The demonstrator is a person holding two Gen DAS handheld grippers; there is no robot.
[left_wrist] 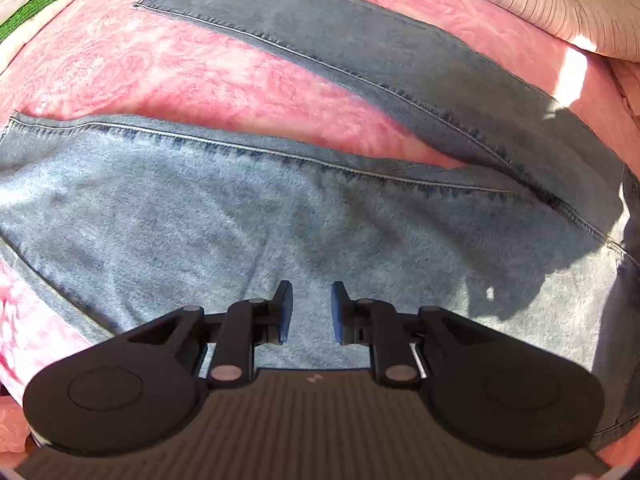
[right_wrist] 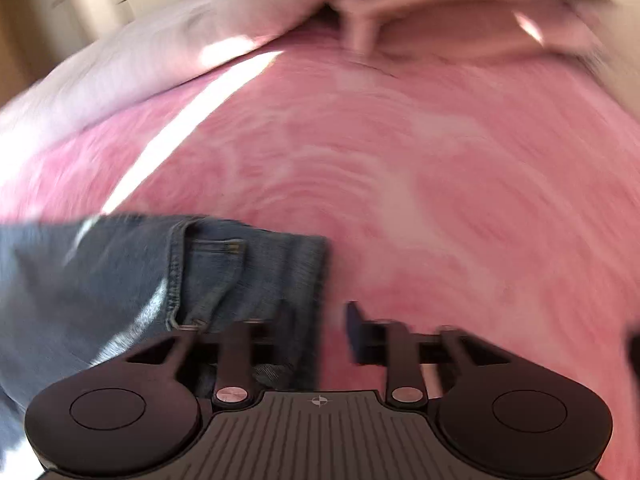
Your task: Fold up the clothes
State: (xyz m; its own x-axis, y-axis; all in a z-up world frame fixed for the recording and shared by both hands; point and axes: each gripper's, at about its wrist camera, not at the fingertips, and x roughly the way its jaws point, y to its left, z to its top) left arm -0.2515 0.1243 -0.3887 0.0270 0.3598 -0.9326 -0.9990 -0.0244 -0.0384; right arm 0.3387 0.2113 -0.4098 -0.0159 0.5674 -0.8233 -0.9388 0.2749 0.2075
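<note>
Pink patterned bedspread point(left_wrist: 168, 68) covers the whole work surface, sunlit in patches. Left gripper point(left_wrist: 311, 312): blue-padded fingers point(left_wrist: 285, 312) spread apart, nothing between them, hovering over the pale blue jeans point(left_wrist: 240, 216); can't tell whether the tips touch the denim. That leg panel fills the middle of the left wrist view, with a stitched seam running from 9 o'clock toward 3 o'clock just above centre. Second, darker leg runs from 11 o'clock down to 3 o'clock, the two legs splayed with a wedge of pink bedspread between them and meeting near the right edge. Farther out: striped pale bedding point(left_wrist: 560, 4) at 1 o'clock, a white and green folded item point(left_wrist: 28, 4) at 10 o'clock. Right gripper point(right_wrist: 320, 332): frame motion-blurred, jaws parted, the left finger over the denim and hard to make out, the right finger point(right_wrist: 354, 332) over bare bedspread, nothing clamped. Jeans point(right_wrist: 224, 272) in this view show the waistband end, with pocket stitching, lying from 9 o'clock to just left of centre, edge between the fingers. Beyond, pink bedspread point(right_wrist: 440, 180) up to 12 o'clock, light pinkish bedding point(right_wrist: 280, 4) bunched at the top, beige wall point(right_wrist: 60, 8) at 10 o'clock.
</note>
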